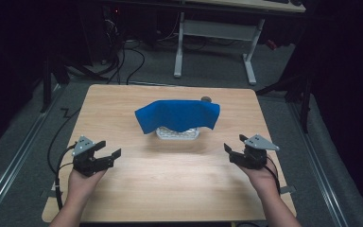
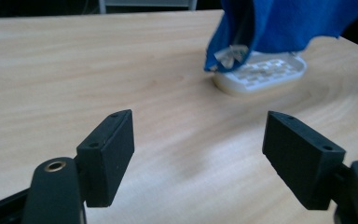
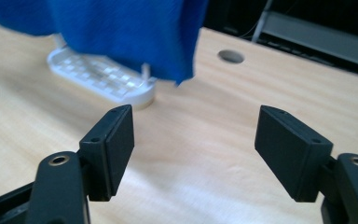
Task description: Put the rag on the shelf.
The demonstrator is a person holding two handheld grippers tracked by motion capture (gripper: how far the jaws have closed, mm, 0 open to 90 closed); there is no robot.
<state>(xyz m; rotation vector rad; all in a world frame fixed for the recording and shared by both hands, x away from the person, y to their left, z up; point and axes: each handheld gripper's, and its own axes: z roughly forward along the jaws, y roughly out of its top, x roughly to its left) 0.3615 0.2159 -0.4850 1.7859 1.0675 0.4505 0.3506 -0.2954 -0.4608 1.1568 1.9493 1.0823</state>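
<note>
A blue cloth (image 1: 178, 116) hangs draped over a white rack (image 1: 177, 134) mid-table (image 1: 170, 189), while the left gripper (image 1: 108, 152) and right gripper (image 1: 235, 144) hover low on either side, well apart from it, each with jaws spread wide and nothing between them.

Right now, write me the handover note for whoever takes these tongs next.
Left tongs: open, nothing between the jaws, near the table's left edge.
Right tongs: open, nothing held, near the right edge.
Blue cloth: draped over something on the white slotted tray at mid-table, held up clear of the wood; what props it up is hidden. Both tongs are apart from it.
Done: the cloth covers the tray, apparently.
Left: probably nothing but a check that the cloth hangs even; its right corner droops past the tray's end.
</note>
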